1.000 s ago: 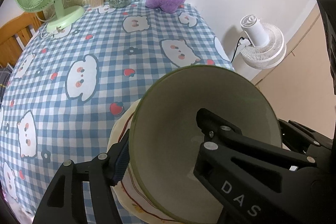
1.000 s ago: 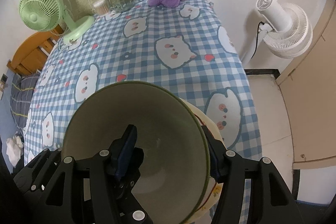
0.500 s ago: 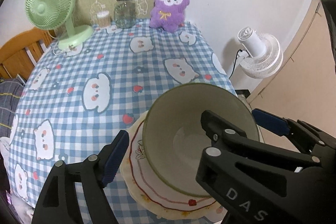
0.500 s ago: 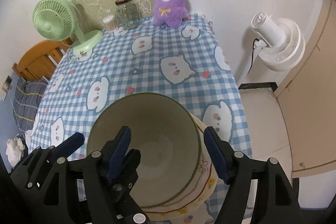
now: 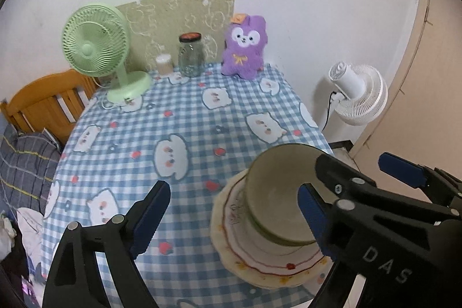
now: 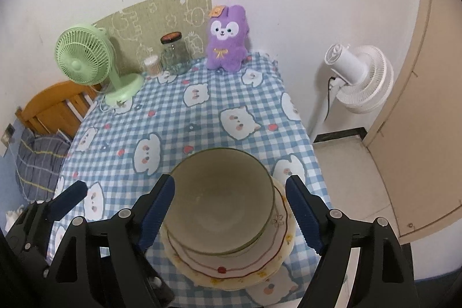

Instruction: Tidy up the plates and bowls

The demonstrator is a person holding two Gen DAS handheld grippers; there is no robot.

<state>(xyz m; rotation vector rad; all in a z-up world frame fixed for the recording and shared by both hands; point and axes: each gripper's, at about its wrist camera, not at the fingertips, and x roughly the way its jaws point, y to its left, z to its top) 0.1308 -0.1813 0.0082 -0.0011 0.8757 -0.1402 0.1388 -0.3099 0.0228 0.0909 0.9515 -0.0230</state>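
Blue-and-white checked cloth with cartoon animals covers the table (image 6: 202,117). Going left to right along its far edge: a green desk fan (image 6: 83,59), a small tub of cotton swabs (image 6: 152,66), a glass jar with a dark lid (image 6: 173,53), then a purple plush toy (image 6: 226,39) against the wall. Off the table's right side a white fan (image 6: 358,77) stands on the floor.

Near the table's front edge the green-rimmed bowl (image 6: 221,192) sits upright on a stack of cream plates with a red line and small flowers (image 6: 231,267).

My left gripper (image 5: 231,218) has just been opening; its pads are spread wide and touch nothing, with the bowl over by its right pad. My right gripper (image 6: 231,209) has likewise just been opening; the bowl lies between its blue pads, but both stand clear of the rim, so nothing is gripped.
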